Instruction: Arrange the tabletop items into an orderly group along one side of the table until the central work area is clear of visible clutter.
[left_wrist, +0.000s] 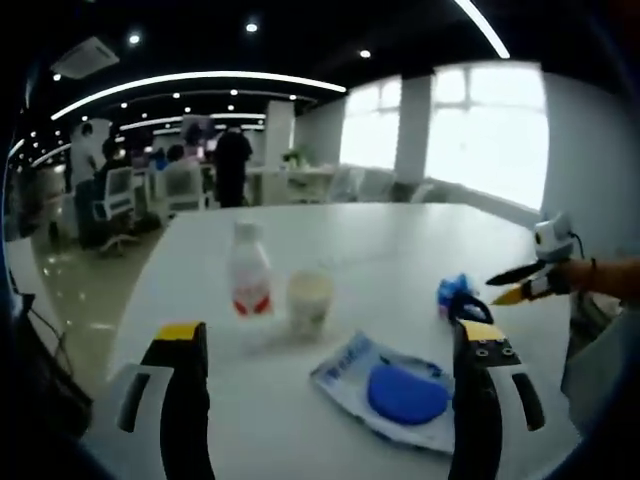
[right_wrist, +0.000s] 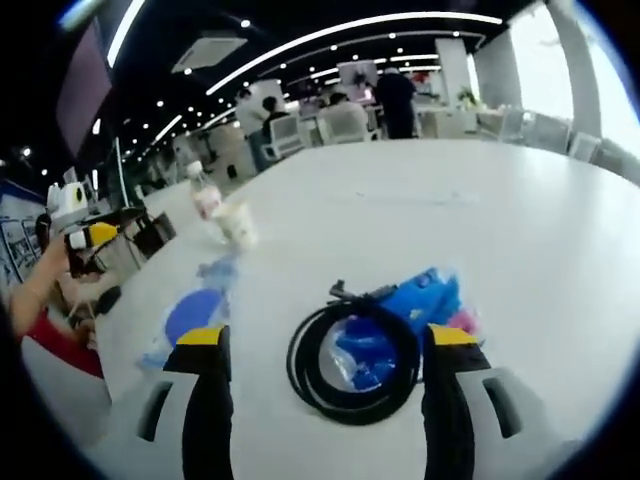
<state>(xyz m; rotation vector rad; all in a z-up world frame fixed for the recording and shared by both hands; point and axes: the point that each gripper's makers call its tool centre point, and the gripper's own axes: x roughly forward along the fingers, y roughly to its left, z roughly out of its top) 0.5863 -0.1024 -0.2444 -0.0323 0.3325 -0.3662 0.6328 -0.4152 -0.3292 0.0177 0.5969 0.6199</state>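
In the left gripper view my left gripper (left_wrist: 330, 333) is open above the white table (left_wrist: 400, 240). A blue disc in a clear bag (left_wrist: 400, 393) lies just ahead, between its jaws. Beyond stand a white bottle with a red label (left_wrist: 250, 272) and a pale cup (left_wrist: 309, 296), side by side. A blue packet (left_wrist: 455, 292) lies to the right, near my right gripper (left_wrist: 520, 283), which comes in from the right with its jaws apart. In the right gripper view my right gripper (right_wrist: 328, 336) is open over a coiled black cable (right_wrist: 353, 362) that rests against the blue packet (right_wrist: 412, 298).
A small pink item (right_wrist: 463, 322) lies beside the packet. The bottle (right_wrist: 205, 200), cup (right_wrist: 238, 222) and bagged disc (right_wrist: 195, 315) line the table's left side, near my left gripper (right_wrist: 85, 238). Office chairs and people stand far behind the table.
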